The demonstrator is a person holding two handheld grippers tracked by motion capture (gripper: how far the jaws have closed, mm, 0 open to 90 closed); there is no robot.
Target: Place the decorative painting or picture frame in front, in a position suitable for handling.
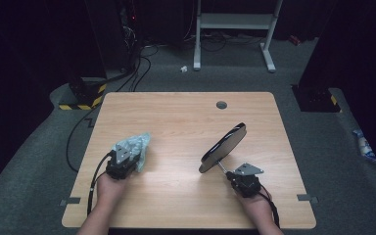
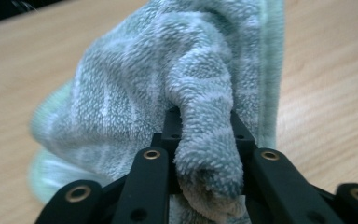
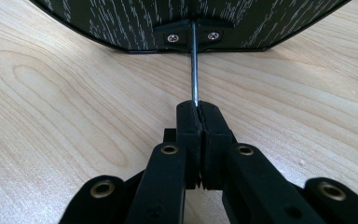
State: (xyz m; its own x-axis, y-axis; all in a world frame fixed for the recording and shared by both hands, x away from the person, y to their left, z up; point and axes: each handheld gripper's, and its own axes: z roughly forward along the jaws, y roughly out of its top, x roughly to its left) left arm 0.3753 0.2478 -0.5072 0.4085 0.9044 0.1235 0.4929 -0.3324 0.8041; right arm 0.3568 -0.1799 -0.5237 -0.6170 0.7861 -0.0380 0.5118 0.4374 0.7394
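A crumpled pale green terry cloth lies on the left half of the wooden table. My left gripper reaches into it from the near side. In the left gripper view, a fold of the cloth is pinched between the jaws of the left gripper. A black oval panel with a thin metal rod stands tilted on the right half. My right gripper is shut on the rod's near end. In the right gripper view the rod runs from the right gripper up to the panel's wood-grained back.
A round grey cable hole sits near the table's far edge. Beyond the table, on the carpet, stand a white metal frame and a yellow-and-black striped base. Dark cables trail down past the table's left side.
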